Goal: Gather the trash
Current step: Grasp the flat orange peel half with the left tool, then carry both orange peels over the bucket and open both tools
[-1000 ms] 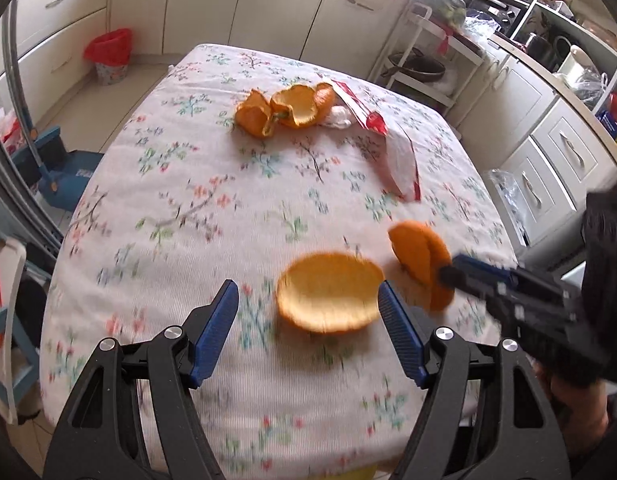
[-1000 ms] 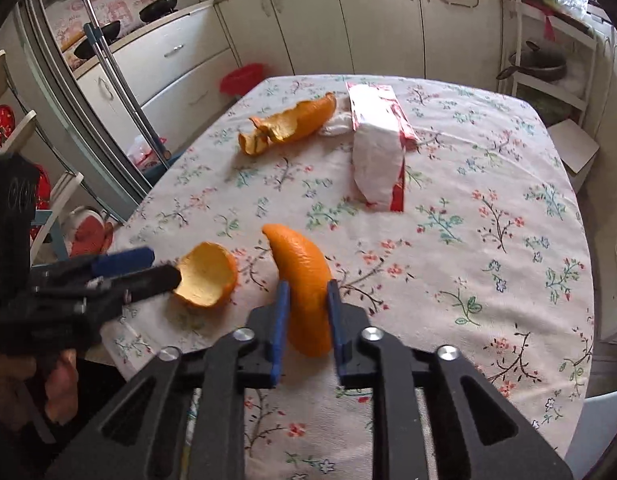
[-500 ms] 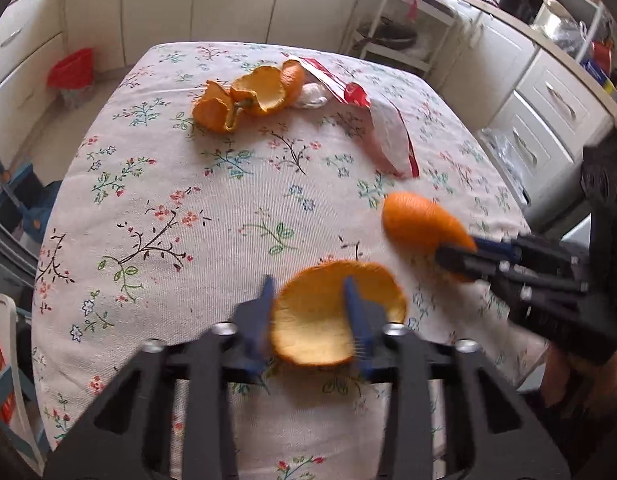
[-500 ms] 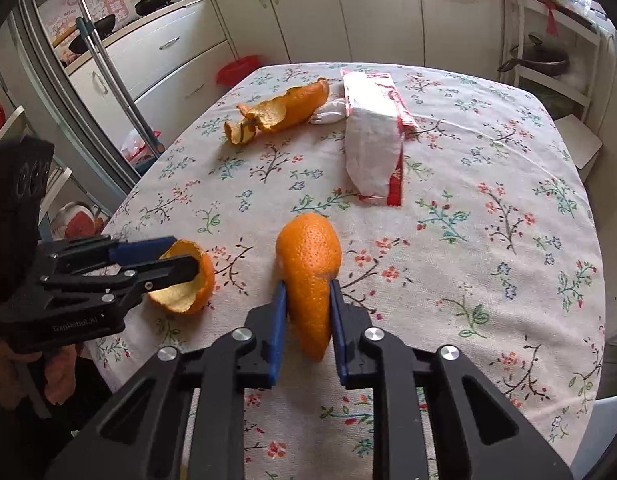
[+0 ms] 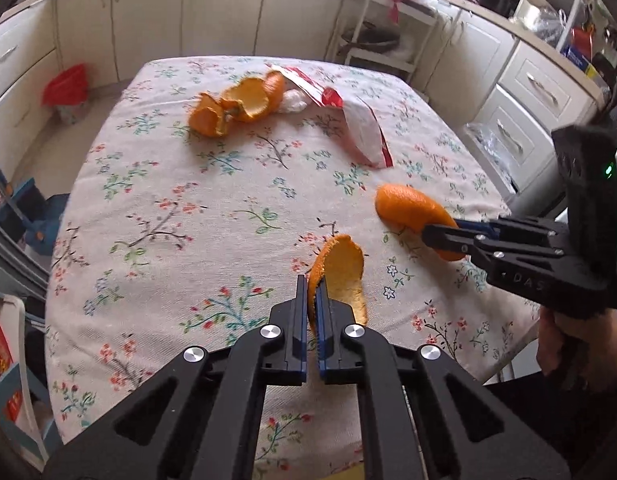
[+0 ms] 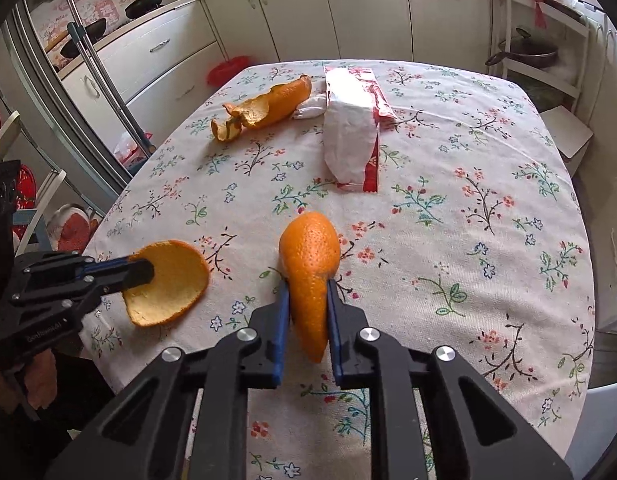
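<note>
- Left wrist view: left tongs (image 5: 312, 296) clamped tight on the edge of a cupped piece of orange peel (image 5: 342, 276); jaws have just been closing, peel between them, pale inner side facing 3 o'clock.
- Same view, right tongs (image 5: 442, 236) come in from 3 o'clock, gripping a second piece of peel (image 5: 408, 210) by its near end; orange skin up.
- Right wrist view: right tongs (image 6: 308, 308) closed on the long peel (image 6: 310, 268), which stands up between the blue pads (image 6: 282, 312) with the tip pointing to 12 o'clock. Jaws closed further in the last second, hardly at all at the end.
- Same view, left tongs (image 6: 142, 272) at 9 o'clock, holding the cupped peel (image 6: 168, 280) above the table edge; a hand (image 6: 12, 380) shows under the handle.
- Both held pieces sit over the near part of the flowered tablecloth (image 6: 448, 240).
- Farther out at 12 o'clock: a curled strip of peel (image 6: 264, 110) lying on the cloth, a crumpled white tissue (image 6: 310, 108) touching its right end.
- Just right of that, a white wrapper with red trim (image 6: 352, 132), flat on the cloth, well apart from both tongs.
- Beyond the table at 11 o'clock, a red bin (image 6: 224, 70) on the floor by the cabinets.
</note>
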The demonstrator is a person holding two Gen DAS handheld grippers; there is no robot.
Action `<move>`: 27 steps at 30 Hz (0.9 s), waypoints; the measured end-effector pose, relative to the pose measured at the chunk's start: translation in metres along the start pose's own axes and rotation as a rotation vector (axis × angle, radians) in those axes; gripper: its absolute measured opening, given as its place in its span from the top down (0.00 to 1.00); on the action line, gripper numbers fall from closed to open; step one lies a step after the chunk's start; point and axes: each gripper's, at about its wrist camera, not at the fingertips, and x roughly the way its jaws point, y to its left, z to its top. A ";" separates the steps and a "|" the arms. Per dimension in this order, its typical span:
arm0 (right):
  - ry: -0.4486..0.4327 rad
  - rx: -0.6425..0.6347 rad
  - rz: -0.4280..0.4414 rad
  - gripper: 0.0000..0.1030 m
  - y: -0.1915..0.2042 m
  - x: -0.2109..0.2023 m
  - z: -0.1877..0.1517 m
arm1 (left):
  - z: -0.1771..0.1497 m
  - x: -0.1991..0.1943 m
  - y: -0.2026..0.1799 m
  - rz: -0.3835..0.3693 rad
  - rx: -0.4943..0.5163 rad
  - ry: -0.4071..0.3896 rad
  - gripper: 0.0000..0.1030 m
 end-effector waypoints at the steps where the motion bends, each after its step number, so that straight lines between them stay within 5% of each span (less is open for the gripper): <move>1: -0.001 0.001 -0.001 0.83 -0.001 0.000 0.000 | -0.001 -0.007 0.002 0.001 -0.011 -0.015 0.97; 14: 0.010 0.028 0.001 0.83 -0.002 0.003 -0.004 | -0.048 -0.079 -0.009 0.021 0.001 -0.109 0.97; 27: -0.002 0.052 -0.010 0.83 0.003 -0.005 -0.018 | -0.127 -0.105 -0.034 0.008 0.049 -0.031 0.97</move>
